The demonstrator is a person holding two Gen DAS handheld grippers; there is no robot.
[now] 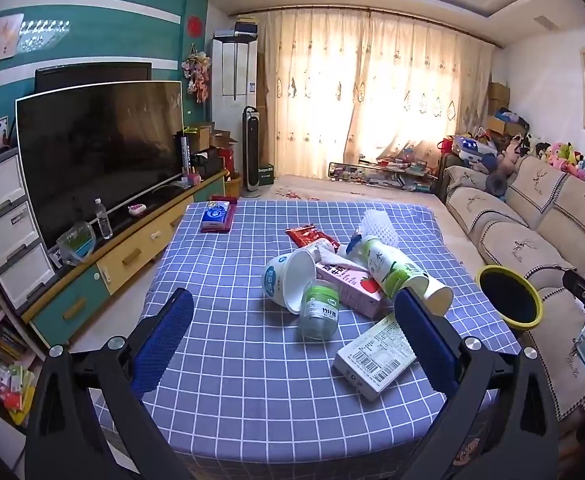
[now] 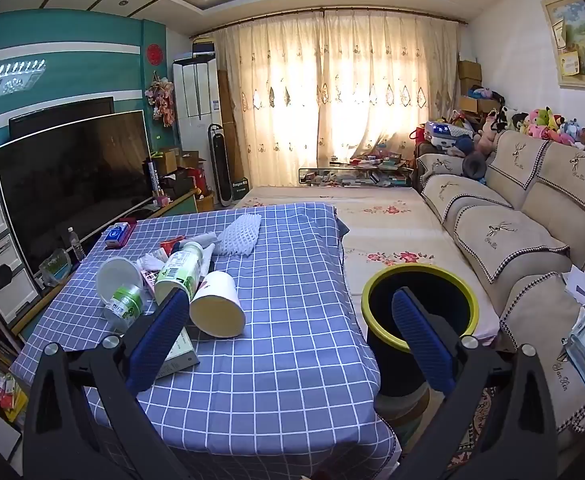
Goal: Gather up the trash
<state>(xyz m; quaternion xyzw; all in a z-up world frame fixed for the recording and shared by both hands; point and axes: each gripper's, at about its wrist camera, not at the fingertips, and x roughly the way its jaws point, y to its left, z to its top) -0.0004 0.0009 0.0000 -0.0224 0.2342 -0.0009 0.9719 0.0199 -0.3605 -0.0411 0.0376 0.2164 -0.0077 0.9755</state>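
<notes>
Both tongs, left [image 1: 292,320] and right [image 2: 288,320], stand wide apart and hold nothing. The trash, among it a clear plastic jar with green label [image 1: 318,312] and a white paper cup [image 2: 218,306], lies piled in the middle of the blue checked bench [image 2: 284,360]. The black round bin with yellow rim [image 2: 376,344] stands just beside the bench's right edge.

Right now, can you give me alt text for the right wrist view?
The open right tool hovers empty over a blue checked table, with a black bin with a yellow-green rim just right of it. Left of the tool lies a trash pile: a paper cup, a green-labelled bottle, a clear jar.
</notes>
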